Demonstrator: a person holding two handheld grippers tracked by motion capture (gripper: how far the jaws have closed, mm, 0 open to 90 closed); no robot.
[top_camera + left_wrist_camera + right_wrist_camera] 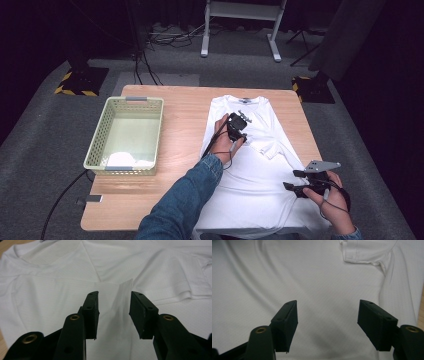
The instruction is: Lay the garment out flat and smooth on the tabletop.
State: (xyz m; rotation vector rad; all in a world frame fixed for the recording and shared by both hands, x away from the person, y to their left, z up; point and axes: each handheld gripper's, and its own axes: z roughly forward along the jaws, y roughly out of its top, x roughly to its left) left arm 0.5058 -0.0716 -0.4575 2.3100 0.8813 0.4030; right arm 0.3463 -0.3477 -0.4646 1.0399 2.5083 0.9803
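Observation:
A white T-shirt (255,180) lies flat on the wooden table (175,125), collar at the far edge. Its right sleeve (270,147) is folded inward over the chest. My left gripper (243,120) hovers over the chest just below the collar. In the left gripper view its jaws (113,296) stand apart, and a small raised crease of shirt fabric (123,290) stands between them, close to the right pad. My right gripper (291,179) is low over the shirt's lower right part, pointing left. In the right gripper view it is wide open (328,303) above smooth fabric, holding nothing.
A pale green plastic basket (100,131) stands on the table's left half with a white item (122,159) in its near end. Bare wood runs between basket and shirt. Beyond the table are grey floor, cables and a stand's legs (240,30).

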